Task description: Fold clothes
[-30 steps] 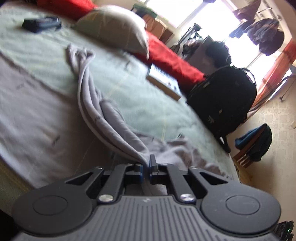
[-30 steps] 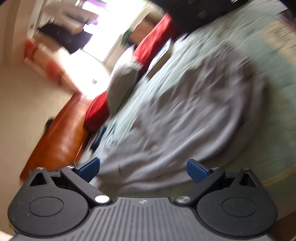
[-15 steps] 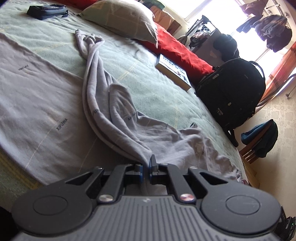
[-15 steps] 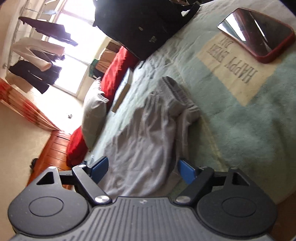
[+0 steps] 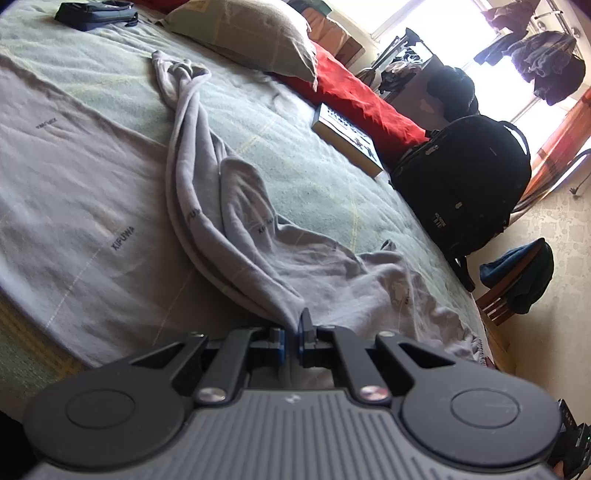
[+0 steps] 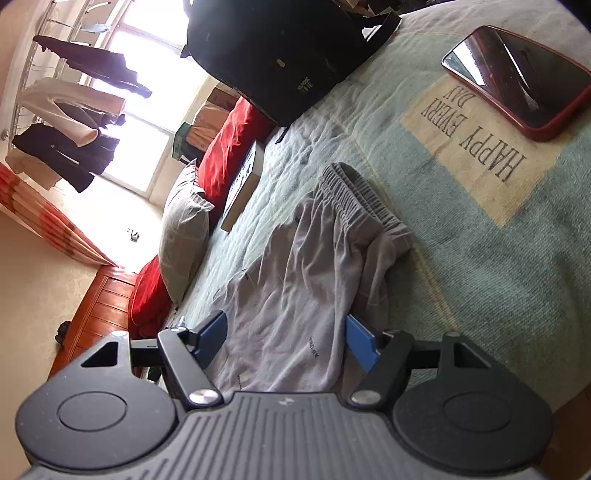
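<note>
Grey trousers (image 5: 236,221) lie stretched and twisted across the green bedspread (image 5: 295,158), one leg running away toward the pillow. My left gripper (image 5: 291,332) is shut on a bunched fold of the grey trousers at the near edge of the bed. In the right wrist view the same grey trousers (image 6: 306,280) lie crumpled, with the ribbed elastic waistband (image 6: 362,199) farthest from me. My right gripper (image 6: 286,336) is open, low over the cloth, its blue pads (image 6: 212,332) either side of the fabric without pinching it.
A grey-green pillow (image 5: 255,37), red cushions (image 5: 358,99), a book (image 5: 347,140) and a black backpack (image 5: 465,177) sit along the bed's far side. A dark pouch (image 5: 96,14) lies at the back. A red-cased phone (image 6: 517,77) rests on the bedspread.
The left gripper has kept its hold and drawn the trousers leg out longer and lower. The right gripper swung over to the waistband end, moved closer, and stayed open.
</note>
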Demonstrator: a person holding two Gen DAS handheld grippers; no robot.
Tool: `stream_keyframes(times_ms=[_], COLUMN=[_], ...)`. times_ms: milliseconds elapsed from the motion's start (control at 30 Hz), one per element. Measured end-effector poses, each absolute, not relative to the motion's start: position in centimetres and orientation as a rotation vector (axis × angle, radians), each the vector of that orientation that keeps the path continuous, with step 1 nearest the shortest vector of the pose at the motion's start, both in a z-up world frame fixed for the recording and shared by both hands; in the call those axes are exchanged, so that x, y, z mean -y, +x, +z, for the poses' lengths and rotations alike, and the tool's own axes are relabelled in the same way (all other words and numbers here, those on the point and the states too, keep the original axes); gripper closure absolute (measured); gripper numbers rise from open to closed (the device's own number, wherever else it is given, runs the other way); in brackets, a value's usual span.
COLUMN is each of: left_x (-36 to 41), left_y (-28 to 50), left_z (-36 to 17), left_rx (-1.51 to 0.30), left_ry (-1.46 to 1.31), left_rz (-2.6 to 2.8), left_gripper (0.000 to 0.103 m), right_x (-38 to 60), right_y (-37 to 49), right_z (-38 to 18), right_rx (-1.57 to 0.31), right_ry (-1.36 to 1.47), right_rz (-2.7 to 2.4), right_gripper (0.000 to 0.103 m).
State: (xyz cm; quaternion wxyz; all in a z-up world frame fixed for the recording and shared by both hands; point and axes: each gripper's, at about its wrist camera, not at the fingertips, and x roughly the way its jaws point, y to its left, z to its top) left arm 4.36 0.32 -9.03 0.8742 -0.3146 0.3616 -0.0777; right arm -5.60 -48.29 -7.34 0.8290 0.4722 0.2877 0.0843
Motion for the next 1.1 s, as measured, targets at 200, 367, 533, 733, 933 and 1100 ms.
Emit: stream_keyframes(times_ms=[200,367,533,733,933,1100], left_x=[-0.7,-0.7,-0.9,-0.9,-1.4,-2.0], left_y=[4.3,4.4,4.4,4.4,4.5,4.7], left_z=[-9.2,-9.3,-9.4,-9.6,-10.2,-11.2], left_rx=[-0.755,-0.756,-0.757,-0.757,-0.757,-0.757], left_ry=[-0.671,-0.673,-0.682,-0.687,-0.721,-0.780], left_rz=[-0.164,-0.168,-0.172,-0.175,-0.181,-0.189], left_gripper=[0.099,0.099,0.099,0.099,0.099,0.099], right_x=[47.6,46.6,46.1,45.7,46.8,48.2], right_y=[-4.5,-3.8,-4.1,-4.8,-4.2,-4.9], right_z=[-7.9,-7.3,-7.2,-5.6,-7.4,-10.5], right_rx=[-0.612,-0.630,-0.715,-0.675,-0.639,-0.583], right_ry=[1.051,1.008,0.904,0.851,0.974,1.063], right_rz=[0.213,0.205,0.040,-0.009,0.045,0.067], right_gripper=[0.027,0.027,0.033,0.032,0.034,0.074])
